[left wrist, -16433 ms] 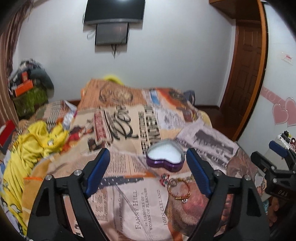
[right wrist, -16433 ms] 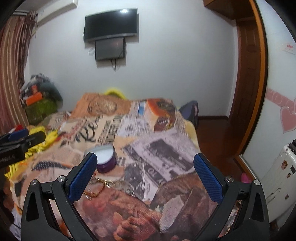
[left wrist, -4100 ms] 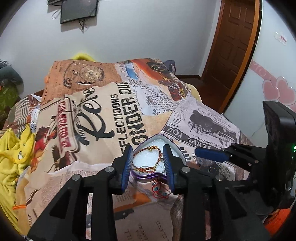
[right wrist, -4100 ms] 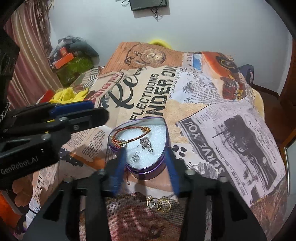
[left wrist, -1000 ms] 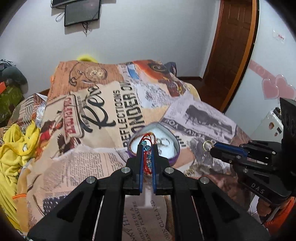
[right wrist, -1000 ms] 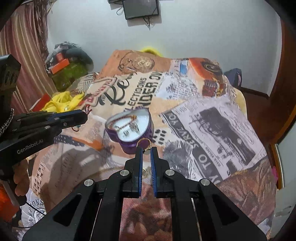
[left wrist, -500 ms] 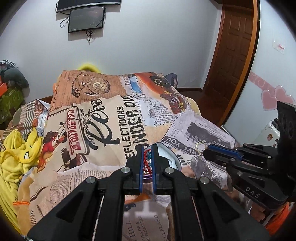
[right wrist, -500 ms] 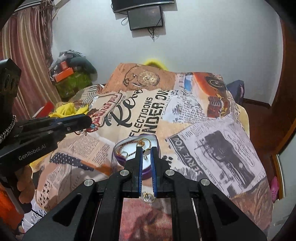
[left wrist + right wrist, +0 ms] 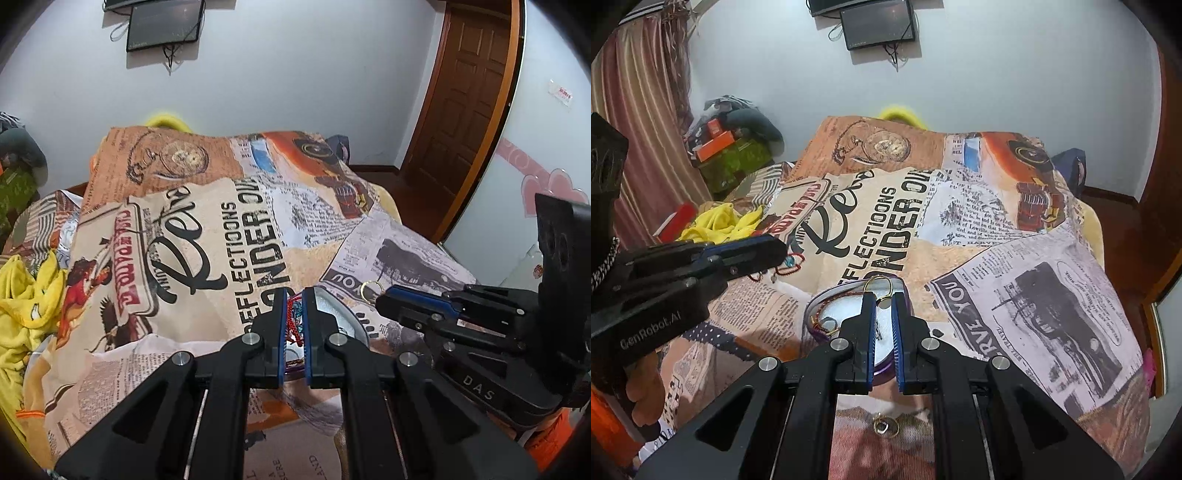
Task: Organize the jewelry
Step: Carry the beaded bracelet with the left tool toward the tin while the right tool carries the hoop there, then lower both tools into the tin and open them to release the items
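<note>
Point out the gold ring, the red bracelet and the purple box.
gold ring (image 9: 877, 286), right wrist view, on its hoop.
red bracelet (image 9: 291, 321), left wrist view, on the cord between the jaws.
purple box (image 9: 827, 314), right wrist view, on its white lining.

White walls (image 9: 295, 74), wooden door (image 9: 465, 96)

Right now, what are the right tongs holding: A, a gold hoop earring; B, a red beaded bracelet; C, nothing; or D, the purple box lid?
A: the right tongs are shut on a gold hoop earring, held above the heart-shaped purple box.
</note>
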{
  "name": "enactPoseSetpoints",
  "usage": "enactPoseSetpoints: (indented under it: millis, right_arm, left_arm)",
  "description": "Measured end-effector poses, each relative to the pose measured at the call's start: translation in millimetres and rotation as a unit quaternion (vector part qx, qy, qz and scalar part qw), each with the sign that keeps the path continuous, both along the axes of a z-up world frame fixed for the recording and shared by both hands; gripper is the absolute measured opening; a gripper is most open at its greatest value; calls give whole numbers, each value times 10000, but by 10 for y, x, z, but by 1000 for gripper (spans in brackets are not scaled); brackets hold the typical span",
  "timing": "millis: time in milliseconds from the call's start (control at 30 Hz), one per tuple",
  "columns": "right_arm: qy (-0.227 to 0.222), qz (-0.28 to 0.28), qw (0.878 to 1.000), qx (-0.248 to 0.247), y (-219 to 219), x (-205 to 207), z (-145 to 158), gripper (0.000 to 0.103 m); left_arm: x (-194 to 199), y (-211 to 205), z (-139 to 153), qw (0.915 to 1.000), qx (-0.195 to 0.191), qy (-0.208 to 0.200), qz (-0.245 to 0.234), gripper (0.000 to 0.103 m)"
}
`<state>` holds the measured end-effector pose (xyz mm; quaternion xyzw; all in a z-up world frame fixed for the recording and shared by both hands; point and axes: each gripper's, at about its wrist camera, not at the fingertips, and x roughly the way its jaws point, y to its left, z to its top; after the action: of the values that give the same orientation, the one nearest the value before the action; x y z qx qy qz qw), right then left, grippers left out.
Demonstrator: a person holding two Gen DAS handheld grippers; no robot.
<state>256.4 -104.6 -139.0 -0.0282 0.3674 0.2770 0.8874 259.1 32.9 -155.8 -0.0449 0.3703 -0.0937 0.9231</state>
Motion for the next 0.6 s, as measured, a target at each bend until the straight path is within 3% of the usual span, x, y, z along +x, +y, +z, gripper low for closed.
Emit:
enactPoseSetpoints:
  millis: [333, 600]
  right_arm:
    - [146, 109, 9995, -275, 104, 153, -147, 7]
    - [342, 279, 9981, -425, 211, 246, -263, 7]
  left_arm:
    - [256, 1, -323, 9977, -277, 582, -189, 6]
    - [338, -5, -451, 9965, -288, 755, -196, 6]
